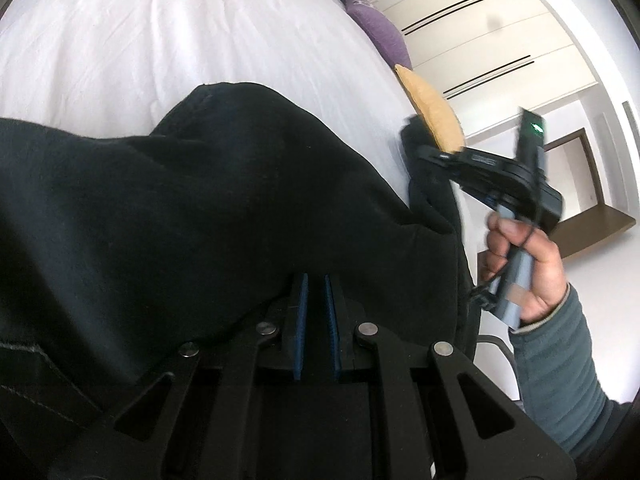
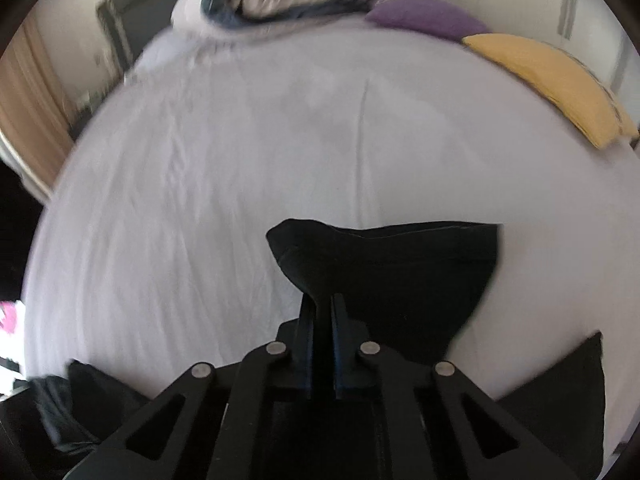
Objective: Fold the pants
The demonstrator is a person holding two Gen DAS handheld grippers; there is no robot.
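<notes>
Black pants (image 1: 200, 208) lie bunched on the white bed (image 1: 140, 40), not flat, no neat fold showing yet. On the left, our left tool (image 1: 316, 280) has its blue pads nearly together and dark cloth sits right at the tips; we judge it clamped on the pants, though the pinch itself is hard to see against the black. Moving right in that view, a hand (image 1: 520, 264) in a grey sleeve holds the right tool by its handle over the far part of the pants. From its own camera, the right tool (image 2: 322, 300) is closed on a raised peak of the pants (image 2: 392, 264), cloth visibly drawn between the pads. A purple cushion (image 2: 424, 16) and a yellow cushion (image 2: 552, 80) sit at the bed's far right, well apart from the pants. Progress: we call this early, both ends gripped, still to do are spreading, folding over and smoothing.
</notes>
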